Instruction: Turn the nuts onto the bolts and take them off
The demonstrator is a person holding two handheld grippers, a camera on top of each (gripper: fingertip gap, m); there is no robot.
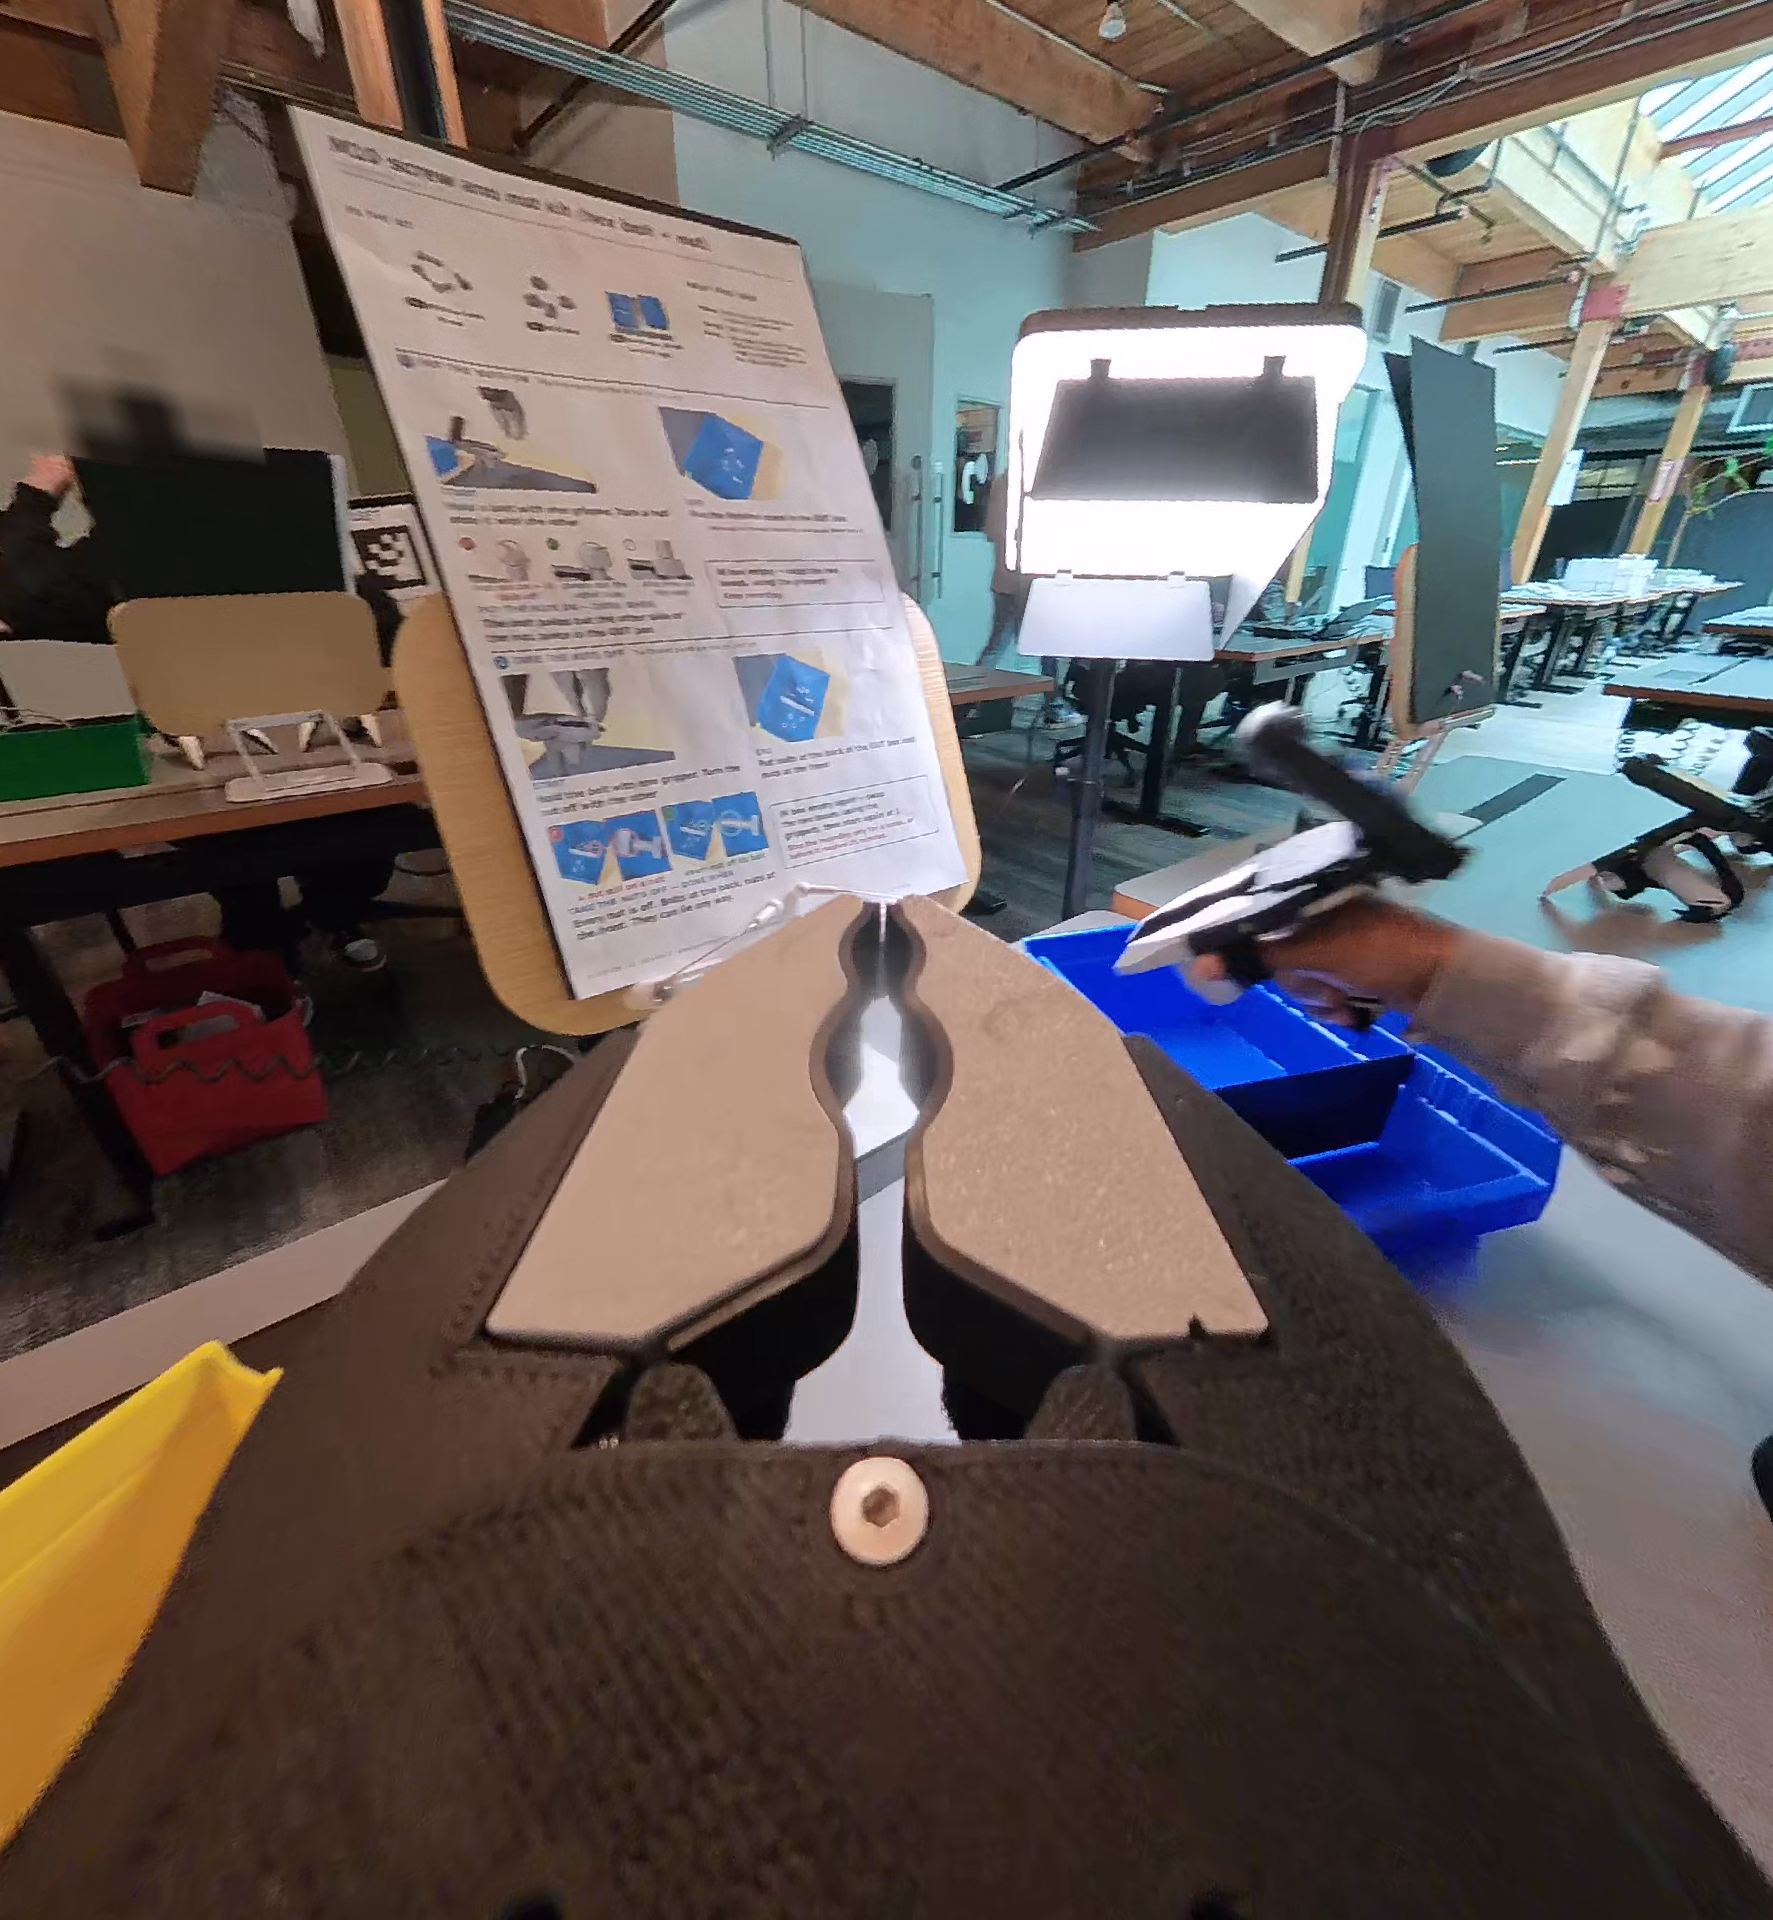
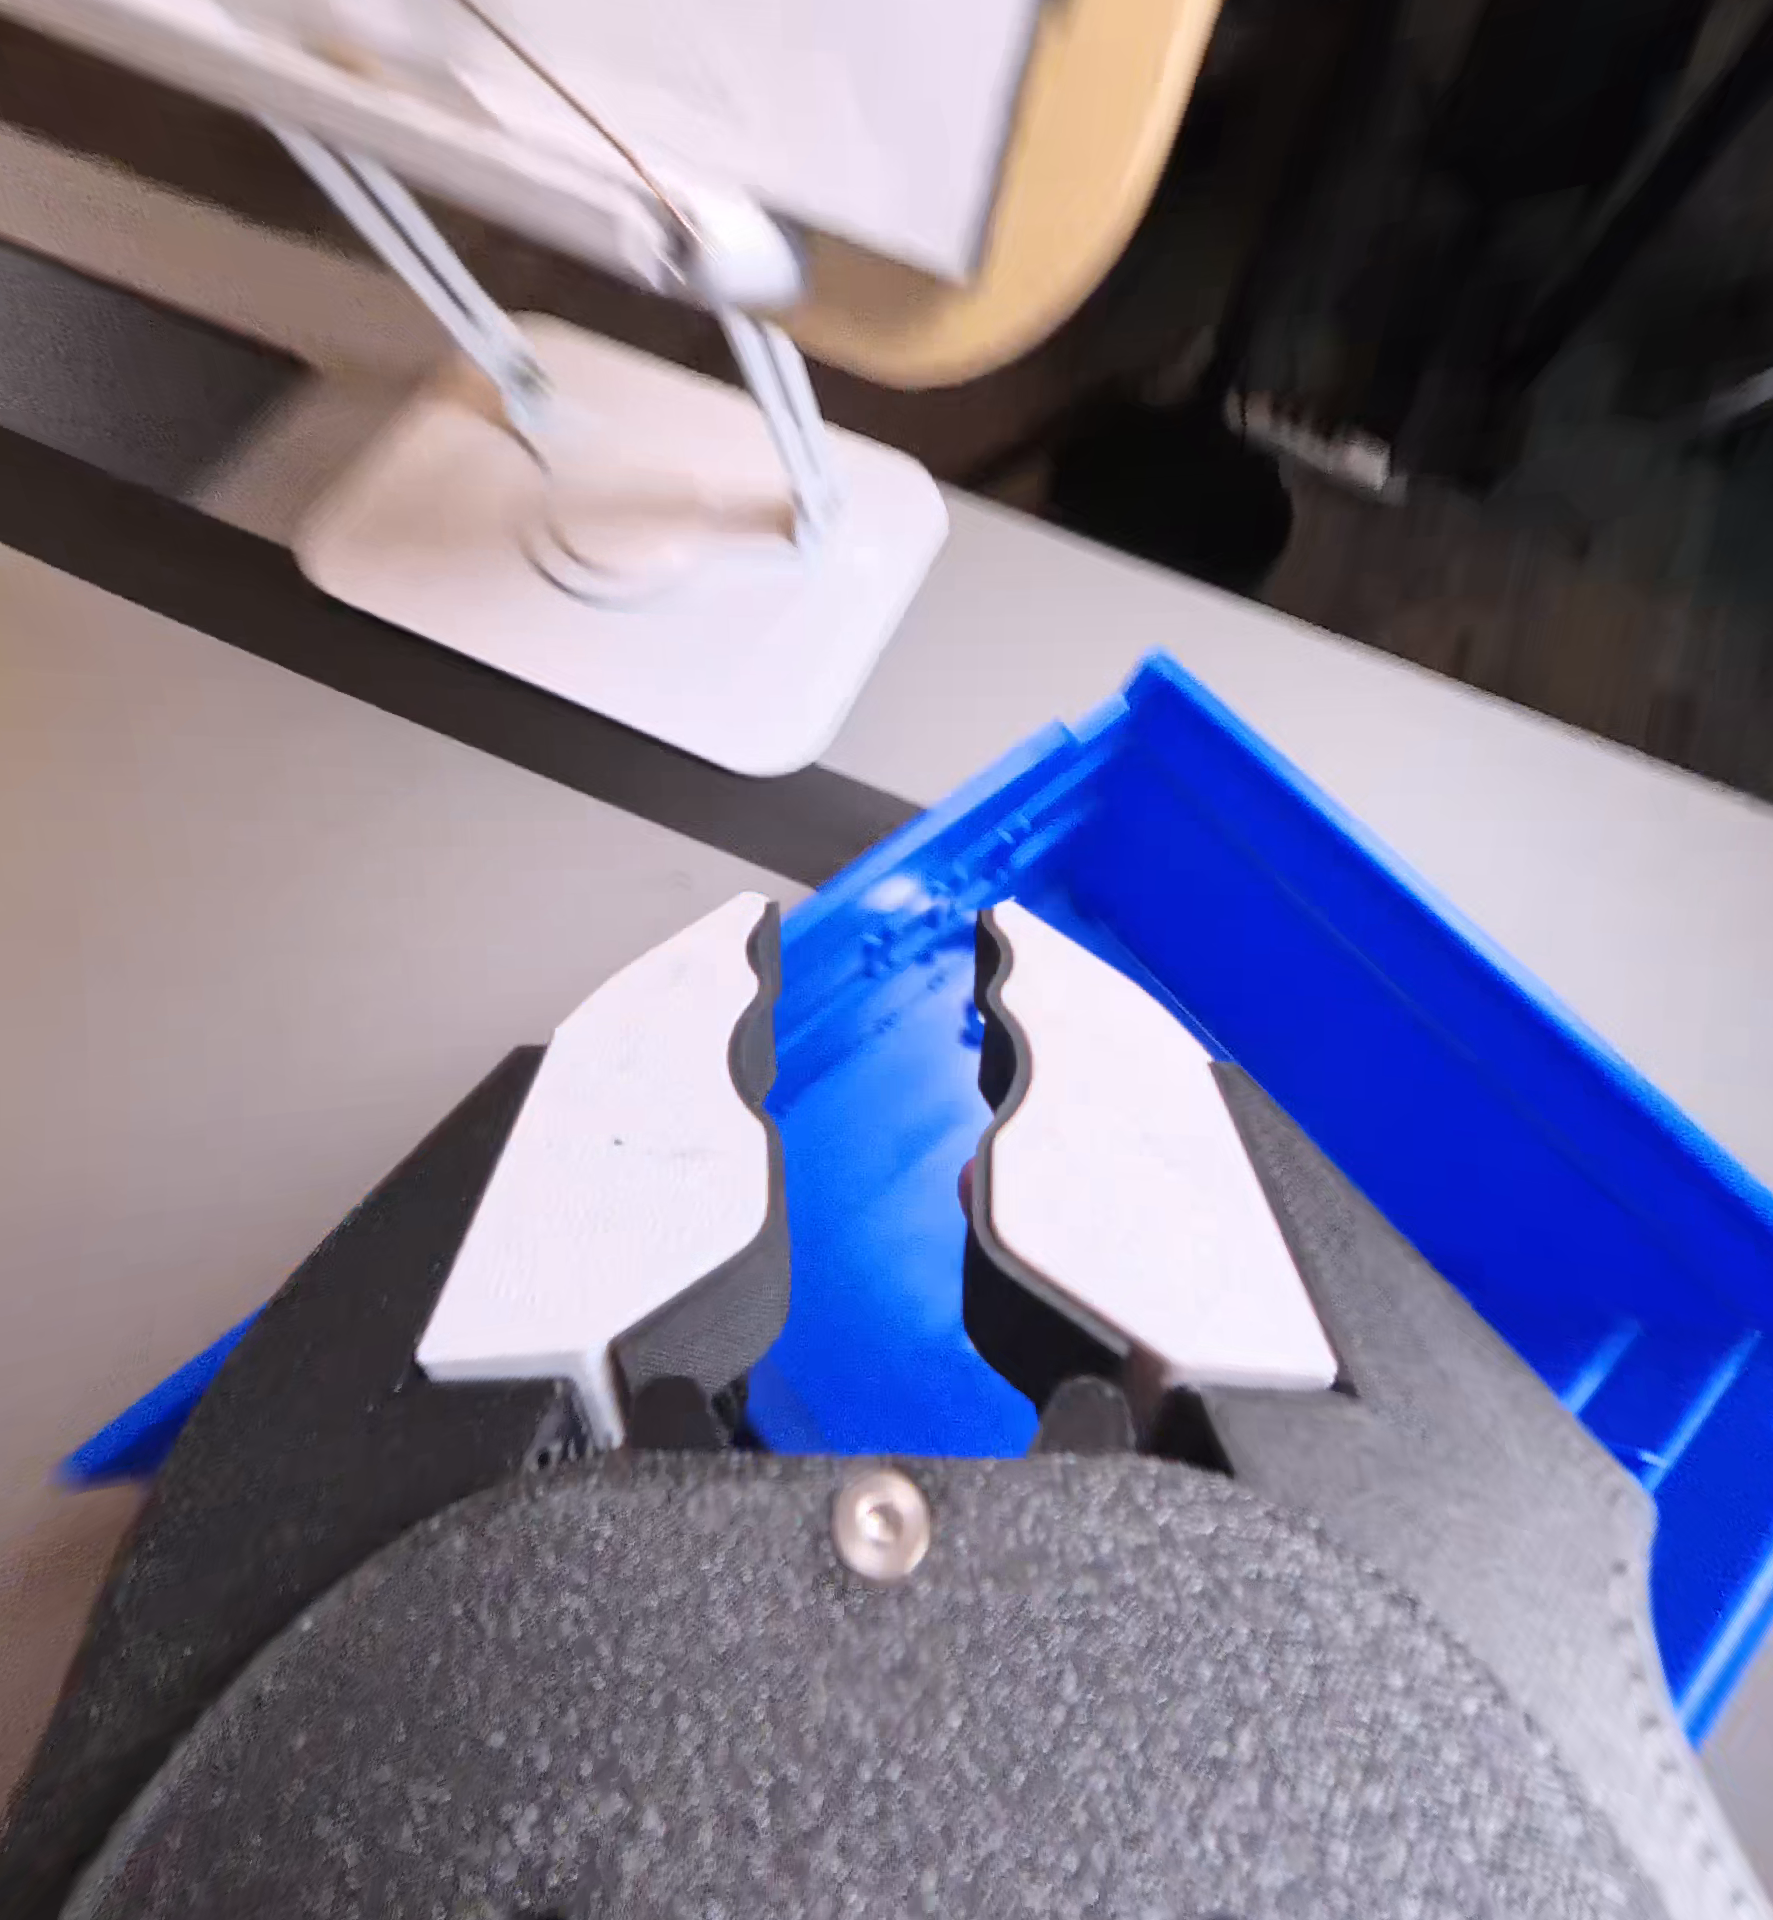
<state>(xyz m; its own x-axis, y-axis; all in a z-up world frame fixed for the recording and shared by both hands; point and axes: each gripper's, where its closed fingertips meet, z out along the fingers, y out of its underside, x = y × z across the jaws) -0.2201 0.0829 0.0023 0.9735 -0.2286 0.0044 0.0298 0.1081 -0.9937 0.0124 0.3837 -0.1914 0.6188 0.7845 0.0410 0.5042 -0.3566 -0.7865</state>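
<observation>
- Left black two-finger gripper with grey pads (image 1: 880, 920): fingers pressed nearly together on a thin silvery thing at the tips, probably a bolt; too small to confirm. Held raised and level, likely presenting it for a nut.
- Right black gripper with white pads (image 2: 877, 920): fingers spread, empty, angled down into the blue plastic divided bin (image 2: 1381, 987) at the desk's far edge, likely seeking a nut.
- Nuts: none visible; bin floor mostly hidden.

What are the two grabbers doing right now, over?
Left gripper shut, empty, raised toward the paper stand. Right gripper open, empty, over the blue bin. No nuts or bolts seen. Nothing in the way.
</observation>
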